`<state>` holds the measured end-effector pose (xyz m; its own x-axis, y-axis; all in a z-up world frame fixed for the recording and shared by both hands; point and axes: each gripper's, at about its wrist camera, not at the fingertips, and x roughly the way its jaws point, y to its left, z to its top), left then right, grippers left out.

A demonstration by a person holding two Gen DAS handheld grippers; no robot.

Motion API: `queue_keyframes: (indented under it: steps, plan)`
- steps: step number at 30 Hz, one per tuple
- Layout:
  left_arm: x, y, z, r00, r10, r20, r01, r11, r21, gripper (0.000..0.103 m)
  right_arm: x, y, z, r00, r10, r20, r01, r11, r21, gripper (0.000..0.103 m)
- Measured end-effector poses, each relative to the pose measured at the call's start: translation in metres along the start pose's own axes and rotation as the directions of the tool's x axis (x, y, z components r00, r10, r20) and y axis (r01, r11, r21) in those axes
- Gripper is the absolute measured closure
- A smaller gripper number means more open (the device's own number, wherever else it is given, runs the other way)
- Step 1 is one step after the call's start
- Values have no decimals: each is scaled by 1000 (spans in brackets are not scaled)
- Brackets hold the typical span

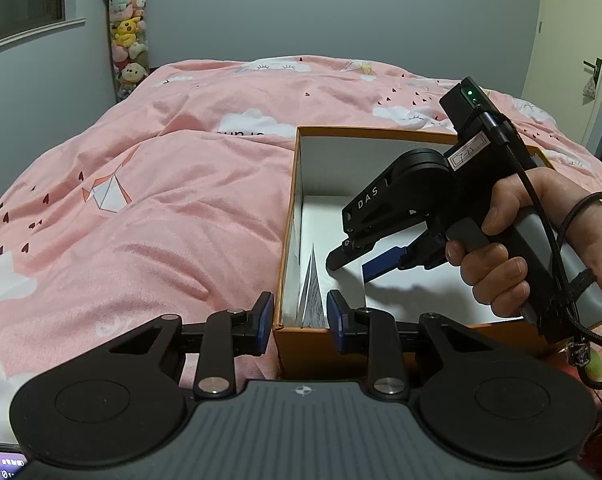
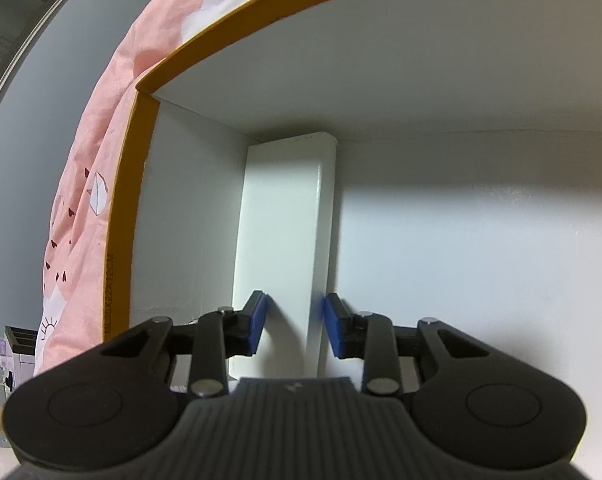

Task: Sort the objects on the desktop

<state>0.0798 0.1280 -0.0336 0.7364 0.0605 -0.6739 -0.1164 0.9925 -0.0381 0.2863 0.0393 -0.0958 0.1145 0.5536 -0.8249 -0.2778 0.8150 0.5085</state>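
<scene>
An orange cardboard box [image 1: 287,224] with a white inside lies on the pink bed. My right gripper [image 1: 355,262] reaches down into it. In the right wrist view a long white rectangular block [image 2: 285,224] lies on the box floor against the left wall [image 2: 181,216]. My right gripper [image 2: 295,322] straddles its near end, with the blue pads [image 2: 257,322] a little apart from its sides. My left gripper [image 1: 299,318] is open and empty, straddling the box's near left corner. A folded paper [image 1: 314,296] stands inside that corner.
The pink patterned duvet [image 1: 153,200] covers the bed around the box. A column of plush toys [image 1: 128,36] stands at the back left wall. A door [image 1: 577,52] is at the right. A green and red object [image 1: 599,364] shows at the right edge.
</scene>
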Motion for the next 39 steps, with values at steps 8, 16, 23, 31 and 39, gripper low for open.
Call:
queue_keyframes:
  steps: [8, 16, 23, 31, 39]
  plan:
    - [-3, 0, 2, 1000, 12, -7, -12, 1000, -21, 82, -39, 21, -8, 994, -41, 98, 58, 982, -182, 62]
    - [-3, -3, 1, 999, 32, -8, -33, 999, -17, 82, -175, -30, -64, 918, -136, 373, 252, 926, -282, 61]
    - [-1, -14, 3, 994, 104, -25, -104, 995, -10, 82, -243, -85, -96, 770, -343, 538, 477, 870, -127, 43]
    - [-5, -21, 3, 989, 142, -36, -143, 990, -16, 87, -230, -114, -112, 848, -304, 433, 379, 921, -95, 52]
    - [-11, -30, 1, 987, 159, -31, -159, 987, 7, 88, -218, -104, -119, 879, -247, 407, 330, 932, -148, 94]
